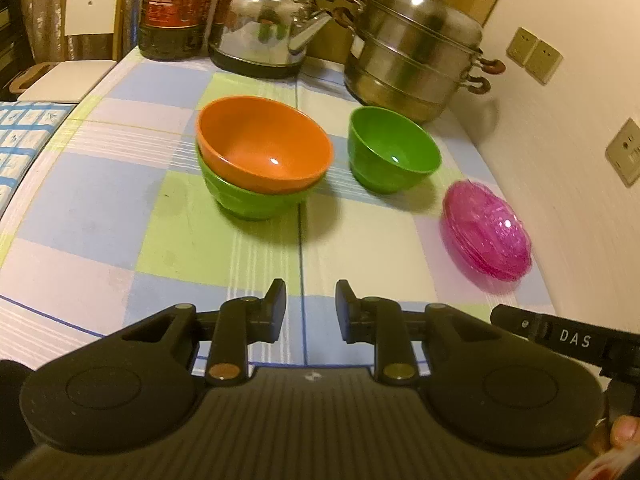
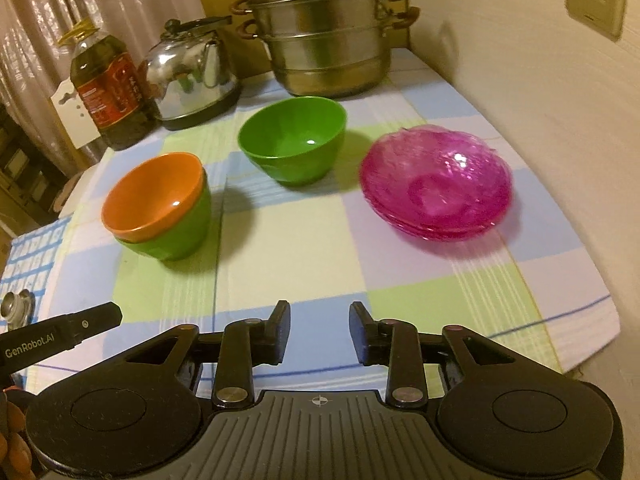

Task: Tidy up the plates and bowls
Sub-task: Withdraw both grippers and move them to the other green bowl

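Both claws, left gripper (image 1: 310, 306) and right gripper (image 2: 319, 328), sit narrowly parted at bottom centre, gripping nothing. Orange bowl (image 1: 264, 144) nests tilted in a mostly hidden green bowl (image 1: 256, 200), mid-frame. Pink plates (image 2: 436, 184) look blurry at the right.

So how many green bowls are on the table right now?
2. One green bowl stands alone mid-table; the other sits at the left under the orange bowl. More may be nested unseen.

left wrist – down-forward, near | right wrist – same | shared: green bowl (image 1: 394, 150) (image 2: 294, 140)
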`<state>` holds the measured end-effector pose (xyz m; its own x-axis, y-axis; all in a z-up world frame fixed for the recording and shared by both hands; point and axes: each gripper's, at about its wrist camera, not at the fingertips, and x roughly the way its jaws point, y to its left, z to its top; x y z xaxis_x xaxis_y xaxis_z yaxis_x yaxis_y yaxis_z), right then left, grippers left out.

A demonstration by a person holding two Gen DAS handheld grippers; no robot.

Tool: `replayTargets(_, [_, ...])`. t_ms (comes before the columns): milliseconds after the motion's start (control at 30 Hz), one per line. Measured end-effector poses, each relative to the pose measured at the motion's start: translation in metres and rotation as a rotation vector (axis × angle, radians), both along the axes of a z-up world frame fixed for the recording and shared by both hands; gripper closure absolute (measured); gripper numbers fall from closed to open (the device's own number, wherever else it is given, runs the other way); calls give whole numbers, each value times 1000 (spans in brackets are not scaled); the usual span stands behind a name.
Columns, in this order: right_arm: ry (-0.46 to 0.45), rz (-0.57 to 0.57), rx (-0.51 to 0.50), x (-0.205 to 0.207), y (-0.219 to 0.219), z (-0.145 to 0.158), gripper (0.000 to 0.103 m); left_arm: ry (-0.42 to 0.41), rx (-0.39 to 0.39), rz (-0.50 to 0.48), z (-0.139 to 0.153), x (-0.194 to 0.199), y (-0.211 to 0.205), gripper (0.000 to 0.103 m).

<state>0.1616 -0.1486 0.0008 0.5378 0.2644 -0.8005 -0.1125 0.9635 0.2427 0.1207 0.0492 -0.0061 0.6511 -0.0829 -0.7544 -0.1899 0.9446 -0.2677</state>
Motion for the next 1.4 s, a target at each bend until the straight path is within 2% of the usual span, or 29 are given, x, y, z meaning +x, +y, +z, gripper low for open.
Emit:
replayTargets(600, [-6,-50,44,-1,-26,5,66,2,10,-46,5,13,-21,74])
replayTargets(1400, [-9,-129,97,43,-53,2,66,-11,18,-135,8,77,-51,74])
